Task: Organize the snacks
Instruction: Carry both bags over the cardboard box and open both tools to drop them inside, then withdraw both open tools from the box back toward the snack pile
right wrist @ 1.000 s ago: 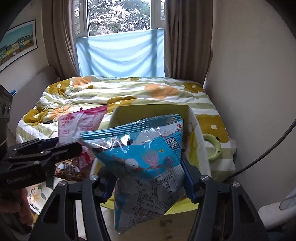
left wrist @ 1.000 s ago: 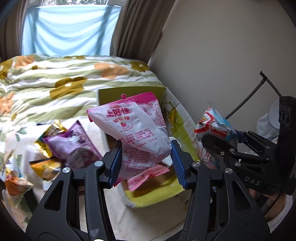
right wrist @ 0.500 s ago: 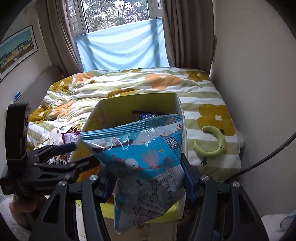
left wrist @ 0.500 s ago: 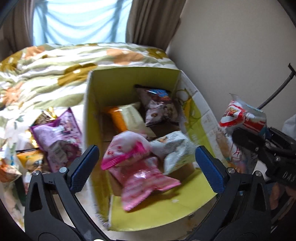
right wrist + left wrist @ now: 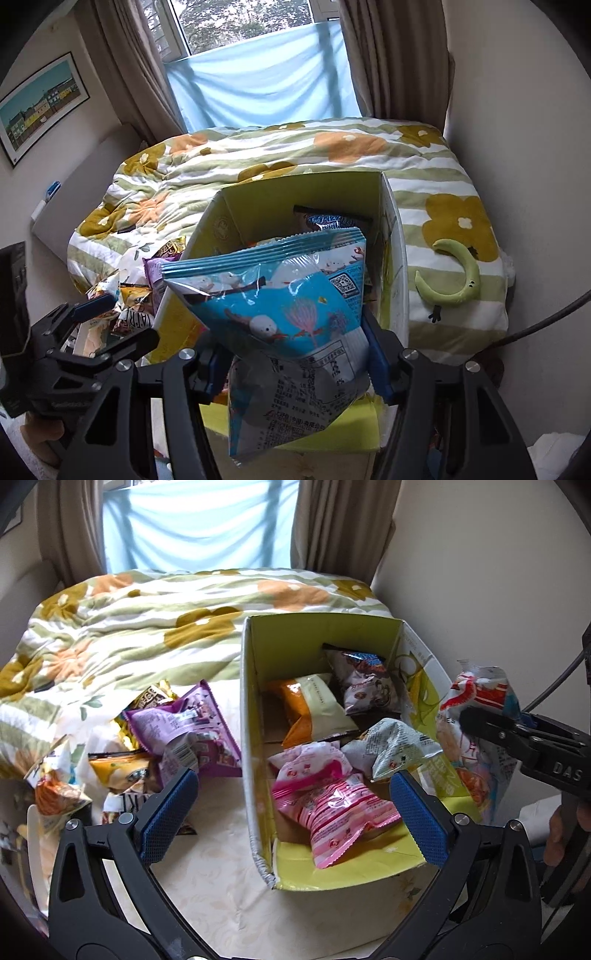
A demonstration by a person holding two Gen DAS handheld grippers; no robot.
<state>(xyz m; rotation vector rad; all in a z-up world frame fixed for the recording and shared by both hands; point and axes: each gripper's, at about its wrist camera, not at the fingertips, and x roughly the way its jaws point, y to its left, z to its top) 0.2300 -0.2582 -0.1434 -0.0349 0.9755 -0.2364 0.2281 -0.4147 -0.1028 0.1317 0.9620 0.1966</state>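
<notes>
Five snack packets in the cardboard box (image 5: 255,812): two pink packets (image 5: 332,805), one white, one orange-and-cream, one dark. Outside its left wall, a heap of loose packets (image 5: 147,746) on the floral quilt (image 5: 147,620), perhaps five or six, overlapping too much to count. Left gripper (image 5: 293,812) spread wide, holding nothing, above the box's near end. Right gripper (image 5: 291,362) pinching a blue packet (image 5: 280,306) over the near rim.
</notes>
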